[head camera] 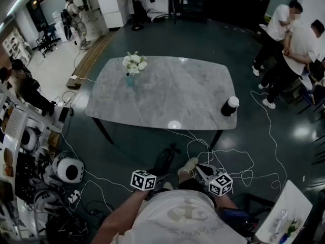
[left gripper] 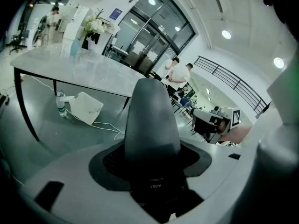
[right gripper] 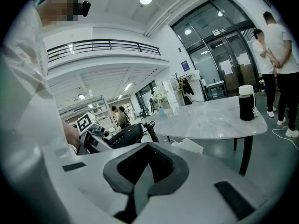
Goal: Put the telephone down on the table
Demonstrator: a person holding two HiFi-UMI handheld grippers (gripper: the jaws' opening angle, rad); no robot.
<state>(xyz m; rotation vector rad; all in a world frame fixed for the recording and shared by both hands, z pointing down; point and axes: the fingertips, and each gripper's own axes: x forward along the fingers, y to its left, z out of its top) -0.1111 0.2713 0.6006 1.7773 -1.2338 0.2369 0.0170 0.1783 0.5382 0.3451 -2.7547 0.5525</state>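
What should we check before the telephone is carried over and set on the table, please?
1. Grip: the left hand-held gripper is shut on the telephone. Ok.
2. Landing spot: the table is bare between the flower vase and the dark cup. Ok.
3. Position: the telephone is short of the table's near edge, over the floor. Not ok.
4. Path: loose cables lie on the floor between the person and the table. Not ok.
5. Right hand-held gripper: jaws together, nothing between them. Ok.
6. Whether the coiled cord hangs free: cannot tell.
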